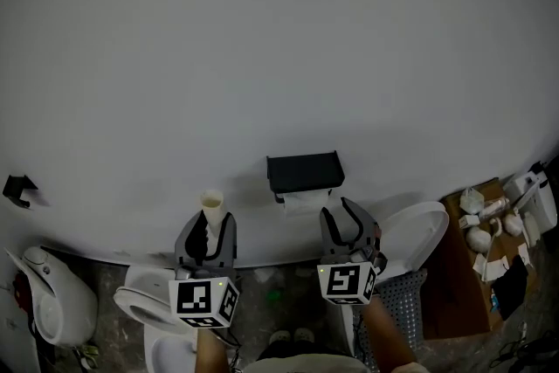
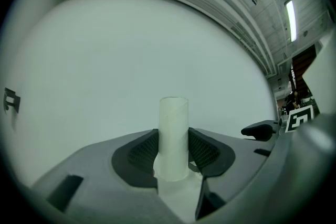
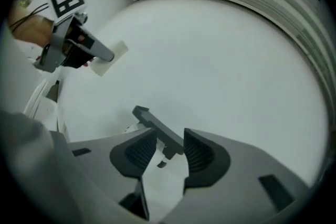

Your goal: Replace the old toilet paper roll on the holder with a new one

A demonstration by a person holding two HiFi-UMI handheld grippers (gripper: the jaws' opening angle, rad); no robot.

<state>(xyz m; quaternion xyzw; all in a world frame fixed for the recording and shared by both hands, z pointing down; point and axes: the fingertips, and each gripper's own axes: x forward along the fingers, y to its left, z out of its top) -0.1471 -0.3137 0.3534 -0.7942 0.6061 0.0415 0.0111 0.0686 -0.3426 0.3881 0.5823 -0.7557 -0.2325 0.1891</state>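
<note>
A black toilet paper holder (image 1: 304, 170) is fixed to the white wall, with a white roll (image 1: 306, 203) hanging under it. My left gripper (image 1: 208, 227) is left of the holder, shut on an empty cardboard tube (image 1: 212, 207) that stands upright. In the left gripper view the tube (image 2: 174, 134) is pinched between both pads (image 2: 142, 153). My right gripper (image 1: 342, 218) is just right of the roll, its jaws apart. In the right gripper view the holder (image 3: 157, 131) shows tilted in the gap of that gripper (image 3: 164, 152), and I cannot see the pads press on it.
A white toilet (image 1: 144, 306) is below the left gripper. A raised toilet lid (image 1: 419, 236) and a mesh bin (image 1: 402, 301) are at the right. A brown surface (image 1: 454, 275) at the far right carries several small items. A black hook (image 1: 17, 188) is on the wall at the left.
</note>
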